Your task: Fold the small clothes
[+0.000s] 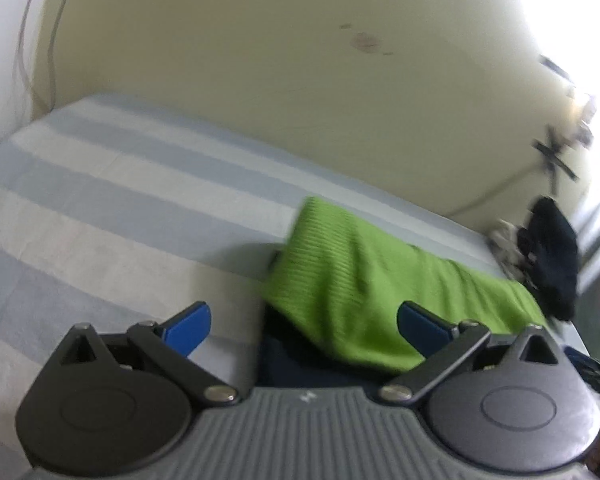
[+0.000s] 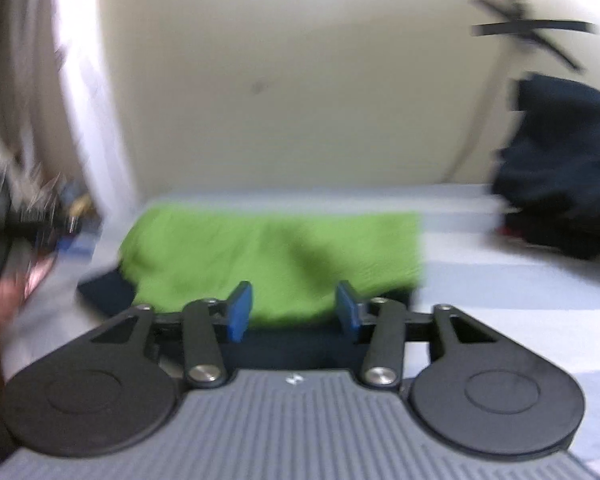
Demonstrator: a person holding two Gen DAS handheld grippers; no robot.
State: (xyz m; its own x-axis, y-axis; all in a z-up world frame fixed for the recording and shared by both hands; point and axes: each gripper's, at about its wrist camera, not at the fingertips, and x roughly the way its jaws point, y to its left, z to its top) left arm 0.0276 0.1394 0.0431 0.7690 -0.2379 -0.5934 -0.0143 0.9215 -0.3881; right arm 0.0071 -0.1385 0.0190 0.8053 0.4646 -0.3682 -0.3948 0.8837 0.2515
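A bright green ribbed garment [image 1: 364, 280] lies folded on the striped bed sheet [image 1: 100, 184], on top of a dark navy piece [image 1: 296, 364]. My left gripper [image 1: 304, 326] is open and empty, its blue pads wide apart just before the garment's near edge. In the right wrist view the green garment [image 2: 276, 256] lies flat with the navy piece [image 2: 108, 292] showing under it. My right gripper [image 2: 294, 310] is open and empty, close over the garment's near edge. Both views are blurred.
A heap of dark clothes [image 1: 552, 256] sits at the far right of the bed; it also shows in the right wrist view [image 2: 560, 168]. A cream wall [image 1: 300, 60] runs behind the bed. The other gripper and a hand [image 2: 16, 232] are at the left.
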